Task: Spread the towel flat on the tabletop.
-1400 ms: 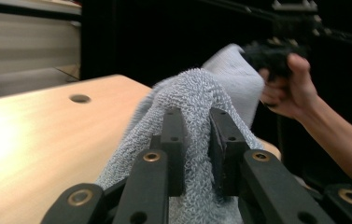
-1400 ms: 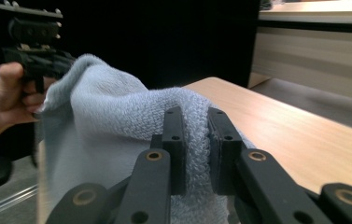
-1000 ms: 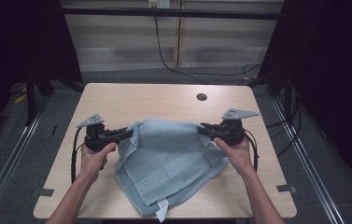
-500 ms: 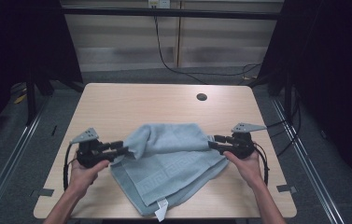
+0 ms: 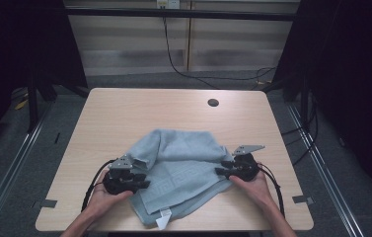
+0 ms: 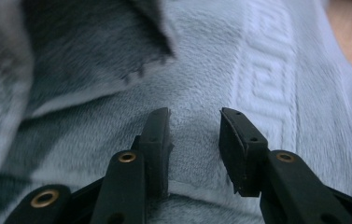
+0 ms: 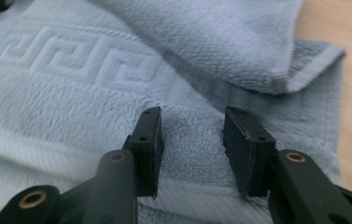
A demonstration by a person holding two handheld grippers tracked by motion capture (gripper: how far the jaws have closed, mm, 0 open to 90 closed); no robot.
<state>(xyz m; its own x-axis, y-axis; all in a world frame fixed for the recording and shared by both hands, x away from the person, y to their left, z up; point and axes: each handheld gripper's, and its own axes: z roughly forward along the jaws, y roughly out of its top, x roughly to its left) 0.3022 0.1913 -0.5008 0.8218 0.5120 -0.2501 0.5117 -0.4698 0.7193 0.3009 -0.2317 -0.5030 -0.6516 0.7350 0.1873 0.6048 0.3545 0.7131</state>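
Light blue towel (image 5: pixel 181 170) rumpled, partly folded, on near half of wooden table (image 5: pixel 124 113), long axis roughly left-right between both hands. Left gripper (image 5: pixel 141 183) at towel's left edge, jaws parted, having just eased in a little, pile under and between them (image 6: pixel 194 135) but not pinched. Right gripper (image 5: pixel 219 172) at right edge, jaws likewise apart over cloth (image 7: pixel 190 135), folded flap just beyond. Both equally near, pointing inward at each other. Next move likely a fresh pinch on each side edge. White label (image 5: pixel 164 218) at near corner.
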